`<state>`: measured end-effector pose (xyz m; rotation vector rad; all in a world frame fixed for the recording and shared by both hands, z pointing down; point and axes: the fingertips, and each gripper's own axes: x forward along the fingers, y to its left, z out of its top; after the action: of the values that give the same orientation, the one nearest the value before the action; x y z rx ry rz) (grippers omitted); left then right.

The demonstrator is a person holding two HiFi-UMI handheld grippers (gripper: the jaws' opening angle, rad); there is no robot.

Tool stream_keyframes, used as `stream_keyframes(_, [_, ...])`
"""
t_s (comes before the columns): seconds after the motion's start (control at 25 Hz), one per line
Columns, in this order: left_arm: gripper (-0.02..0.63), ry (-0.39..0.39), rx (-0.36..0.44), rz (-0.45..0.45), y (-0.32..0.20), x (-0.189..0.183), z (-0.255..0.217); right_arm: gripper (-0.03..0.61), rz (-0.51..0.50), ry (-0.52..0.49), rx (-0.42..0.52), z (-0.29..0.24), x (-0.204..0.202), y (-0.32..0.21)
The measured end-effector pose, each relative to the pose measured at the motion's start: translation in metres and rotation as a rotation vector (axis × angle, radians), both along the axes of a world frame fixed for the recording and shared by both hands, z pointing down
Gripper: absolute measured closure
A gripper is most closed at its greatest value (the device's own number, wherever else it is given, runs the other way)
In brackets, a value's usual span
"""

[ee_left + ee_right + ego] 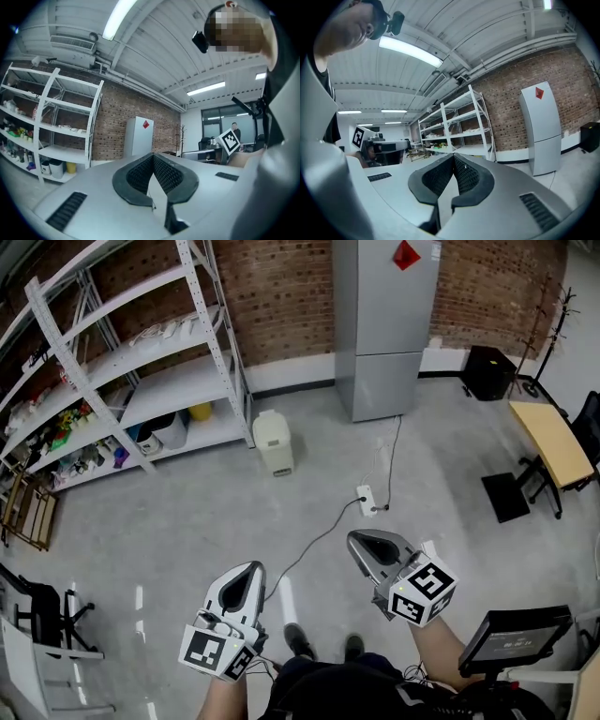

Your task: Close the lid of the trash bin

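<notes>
The cream trash bin stands on the concrete floor by the end of the white shelf rack, some way ahead of me. From here I cannot tell how its lid sits. Low in the head view my left gripper and right gripper are held near my body, far from the bin. The left gripper and the right gripper each have their ribbed pads meeting at the tips, with nothing between them. Neither gripper view shows the bin.
A tall grey cabinet stands against the brick wall behind the bin. A power strip with a cable lies on the floor between me and the bin. At the right are a wooden table, a black box and a monitor.
</notes>
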<state>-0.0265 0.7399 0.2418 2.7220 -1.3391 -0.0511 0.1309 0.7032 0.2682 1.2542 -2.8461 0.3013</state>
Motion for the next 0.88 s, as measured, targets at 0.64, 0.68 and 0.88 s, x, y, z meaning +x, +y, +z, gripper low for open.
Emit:
stream_keyframes(0.64, [0.615, -0.003, 0.036, 0.002, 0.051, -0.005, -0.017, 0.571, 0.033, 0.004, 0.055, -0.022, -0.001, 0.045])
stream_keyframes(0.68, [0.615, -0.001, 0.036, 0.001, 0.054, -0.011, -0.017, 0.571, 0.035, 0.008, 0.059, -0.023, -0.007, 0.049])
stream_keyframes(0.88, [0.615, 0.034, 0.031, -0.028, 0.056, -0.035, -0.016, 0.571, 0.031, 0.022, 0.037, -0.020, -0.027, 0.055])
